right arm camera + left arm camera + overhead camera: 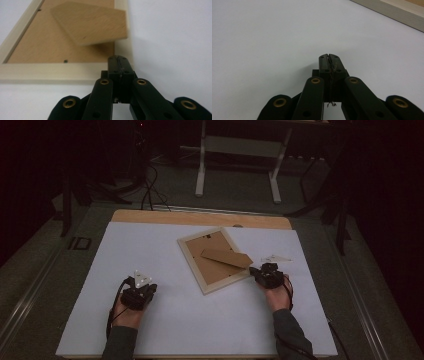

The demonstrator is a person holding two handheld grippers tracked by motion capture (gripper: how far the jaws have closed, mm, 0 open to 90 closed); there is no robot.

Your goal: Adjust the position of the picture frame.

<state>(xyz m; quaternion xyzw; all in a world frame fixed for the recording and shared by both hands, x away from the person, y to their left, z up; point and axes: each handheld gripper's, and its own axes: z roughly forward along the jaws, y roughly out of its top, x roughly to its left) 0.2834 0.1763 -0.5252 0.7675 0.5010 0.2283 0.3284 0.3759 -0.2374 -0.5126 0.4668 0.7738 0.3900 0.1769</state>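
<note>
With jaws shut, right gripper at frame corner.

Cream picture frame with brown backing, white table sheet

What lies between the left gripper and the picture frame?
Nothing: in the high view, only bare white sheet separates the left gripper from the picture frame.

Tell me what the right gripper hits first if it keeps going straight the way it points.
Probably the pale wooden picture frame lying face down: the shut right gripper already sits at its corner, with the brown cardboard stand flap beyond.
</note>
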